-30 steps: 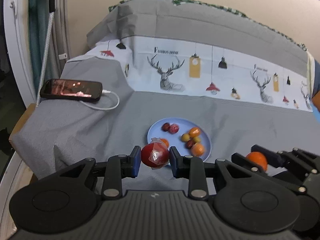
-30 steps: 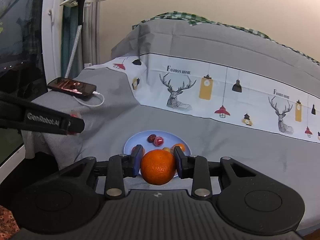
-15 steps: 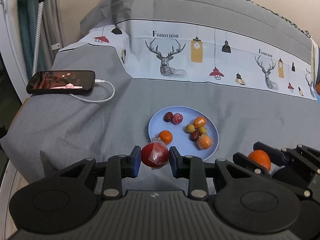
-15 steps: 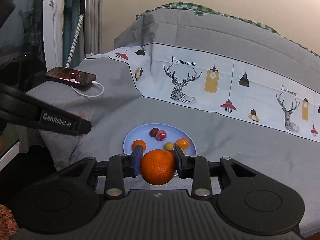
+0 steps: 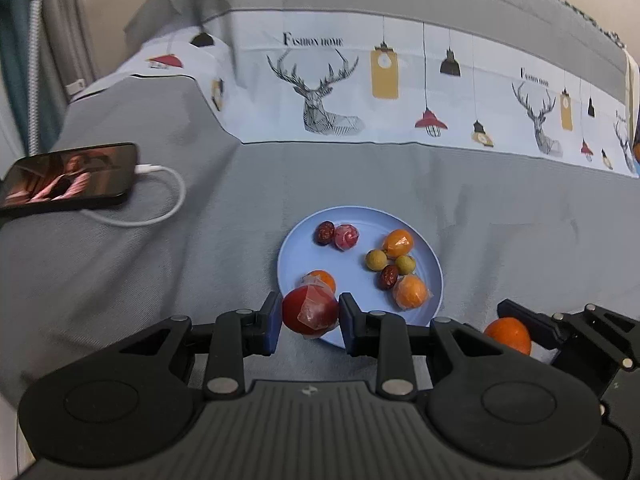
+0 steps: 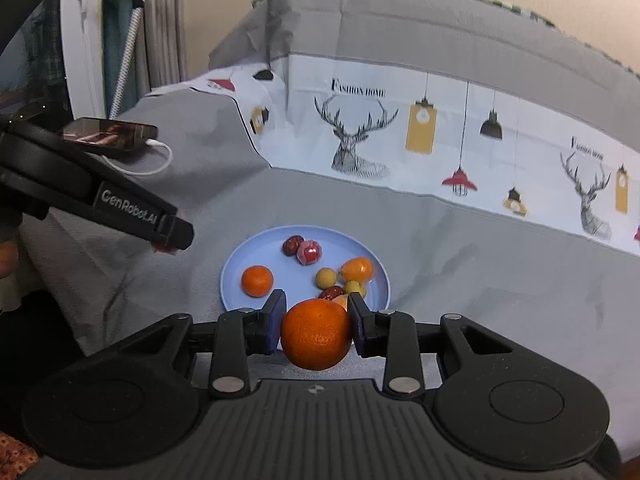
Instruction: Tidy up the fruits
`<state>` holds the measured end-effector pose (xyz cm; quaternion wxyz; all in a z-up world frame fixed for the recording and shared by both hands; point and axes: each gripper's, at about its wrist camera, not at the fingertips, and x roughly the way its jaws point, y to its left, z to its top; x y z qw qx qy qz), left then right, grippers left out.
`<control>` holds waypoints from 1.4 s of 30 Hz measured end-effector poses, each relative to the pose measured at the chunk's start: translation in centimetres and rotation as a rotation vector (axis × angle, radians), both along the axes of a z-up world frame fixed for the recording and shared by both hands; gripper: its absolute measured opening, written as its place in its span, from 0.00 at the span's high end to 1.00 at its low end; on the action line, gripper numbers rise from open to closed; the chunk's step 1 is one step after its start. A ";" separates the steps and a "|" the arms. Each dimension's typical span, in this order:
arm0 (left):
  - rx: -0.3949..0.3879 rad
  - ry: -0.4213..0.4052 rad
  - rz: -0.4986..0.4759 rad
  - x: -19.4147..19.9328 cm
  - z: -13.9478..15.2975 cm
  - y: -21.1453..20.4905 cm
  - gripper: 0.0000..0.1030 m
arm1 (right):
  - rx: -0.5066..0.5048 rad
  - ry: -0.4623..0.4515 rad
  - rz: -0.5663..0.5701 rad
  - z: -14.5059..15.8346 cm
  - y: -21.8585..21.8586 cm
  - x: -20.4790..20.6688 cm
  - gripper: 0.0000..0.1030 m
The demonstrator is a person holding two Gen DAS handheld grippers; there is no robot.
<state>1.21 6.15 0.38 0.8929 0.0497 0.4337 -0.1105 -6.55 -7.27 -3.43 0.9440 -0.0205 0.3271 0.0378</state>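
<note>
A light blue plate (image 5: 344,264) lies on the grey bedspread and holds several small fruits: oranges, red dates, yellow-green ones and a wrapped red one. My left gripper (image 5: 309,318) is shut on a red fruit in clear wrap (image 5: 310,309), just above the plate's near left rim. My right gripper (image 6: 316,322) is shut on a large orange (image 6: 316,334) above the plate's (image 6: 240,258) near rim. The right gripper and its orange (image 5: 508,334) show at the lower right of the left wrist view. The left gripper's arm (image 6: 100,200) crosses the left of the right wrist view.
A black phone (image 5: 68,178) with a lit screen and a white charging cable (image 5: 160,208) lies on the bed at left. A deer-print white band (image 5: 400,92) of the bedding rises behind the plate. Curtains and a white frame (image 6: 84,40) stand at far left.
Both grippers have moved forward and down toward the plate, each still holding its fruit. The plate looks larger and closer in both views.
</note>
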 end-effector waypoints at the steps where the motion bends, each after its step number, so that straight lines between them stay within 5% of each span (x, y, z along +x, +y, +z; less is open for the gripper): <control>1: 0.004 0.007 -0.004 0.7 -0.3 -0.3 0.67 | 0.007 0.008 0.000 -0.3 -0.1 0.5 0.66; 25: 0.104 0.119 -0.042 11.3 -8.1 -4.1 0.67 | 0.052 0.136 0.035 -7.7 -0.5 11.3 0.66; 26: 0.101 0.107 -0.052 11.4 -8.2 -4.2 0.64 | 0.048 0.132 0.043 -7.9 -0.5 11.6 0.65; 27: 0.099 0.091 -0.063 11.6 -8.2 -4.4 0.44 | 0.039 0.131 0.051 -8.1 -0.4 11.9 0.64; 28: 0.103 0.082 -0.067 11.7 -8.1 -4.6 0.28 | 0.030 0.135 0.048 -8.2 -0.3 12.1 0.62; 29: 0.107 0.071 -0.064 11.8 -7.9 -4.8 0.02 | 0.024 0.142 0.036 -8.3 -0.4 12.3 0.46; 30: 0.108 0.046 -0.057 11.7 -7.5 -4.9 0.00 | 0.024 0.145 0.016 -8.1 -0.5 12.4 0.28; 32: 0.106 0.014 -0.062 11.5 -6.7 -5.0 0.00 | 0.032 0.135 -0.006 -7.6 -0.8 12.2 0.16; 36: 0.121 0.055 -0.051 10.5 -6.4 -4.9 0.00 | 0.020 0.155 -0.018 -6.2 -1.1 10.5 0.04; 42: 0.127 0.051 0.002 6.7 -4.6 -3.6 0.00 | 0.018 0.147 -0.054 -4.0 -1.3 5.5 0.01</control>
